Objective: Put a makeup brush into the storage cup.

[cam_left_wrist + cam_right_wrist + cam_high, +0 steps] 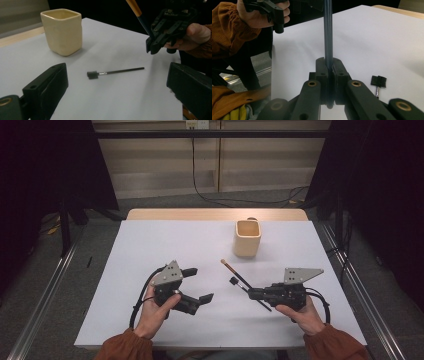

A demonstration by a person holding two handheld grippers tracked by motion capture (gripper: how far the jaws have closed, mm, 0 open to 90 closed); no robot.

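Note:
My right gripper is shut on a long brush with a dark shaft and an orange-wood end that points up and away toward the cup. In the right gripper view the jaws clamp that dark shaft upright between them. A thin second brush with a black head lies flat on the white table, just left of the right gripper; the same black-headed brush lies ahead of my left gripper. My left gripper stands open with nothing between its fingers.
A cream square cup stands upright at the far middle of the white table, apart from both grippers; the cup looks empty. Dark stands and cables flank the table.

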